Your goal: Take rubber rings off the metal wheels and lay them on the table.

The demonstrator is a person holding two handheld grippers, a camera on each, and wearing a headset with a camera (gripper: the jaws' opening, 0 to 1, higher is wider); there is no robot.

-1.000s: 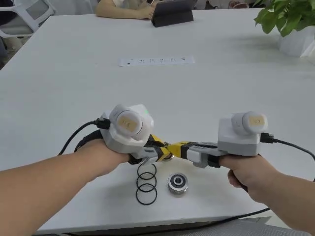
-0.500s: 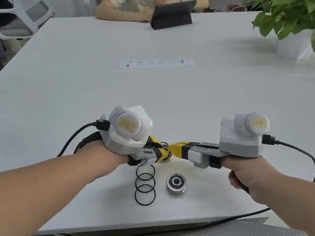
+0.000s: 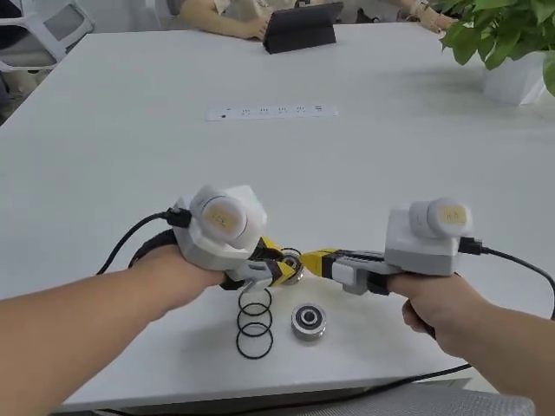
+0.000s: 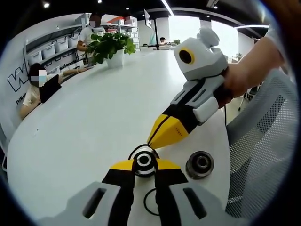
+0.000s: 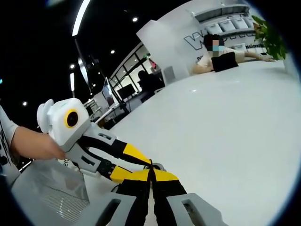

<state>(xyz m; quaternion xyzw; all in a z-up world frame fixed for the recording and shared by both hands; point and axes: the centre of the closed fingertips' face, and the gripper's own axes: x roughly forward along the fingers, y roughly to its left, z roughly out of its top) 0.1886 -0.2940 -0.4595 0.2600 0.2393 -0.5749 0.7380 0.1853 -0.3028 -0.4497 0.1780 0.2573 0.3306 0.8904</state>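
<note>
My left gripper (image 3: 284,269) (image 4: 144,165) is shut on a small metal wheel (image 4: 144,161) held just above the white table (image 3: 286,173). A black rubber ring (image 4: 135,151) loops around that wheel. My right gripper (image 3: 309,258) (image 5: 150,173) comes in from the right, its yellow jaws closed and pinching the ring's edge at the wheel. Three black rubber rings (image 3: 254,322) lie in a row on the table below the grippers. A second metal wheel (image 3: 309,320) (image 4: 200,164) lies flat beside them.
A white power strip (image 3: 270,112) lies mid-table. At the far edge are a dark tablet (image 3: 299,30) and a person's arms. A potted plant (image 3: 507,39) stands at the back right. The table's front edge runs close below the rings.
The head camera has shifted slightly. Both grippers stay together at the held wheel, and the rings and loose wheel on the table have not moved.
</note>
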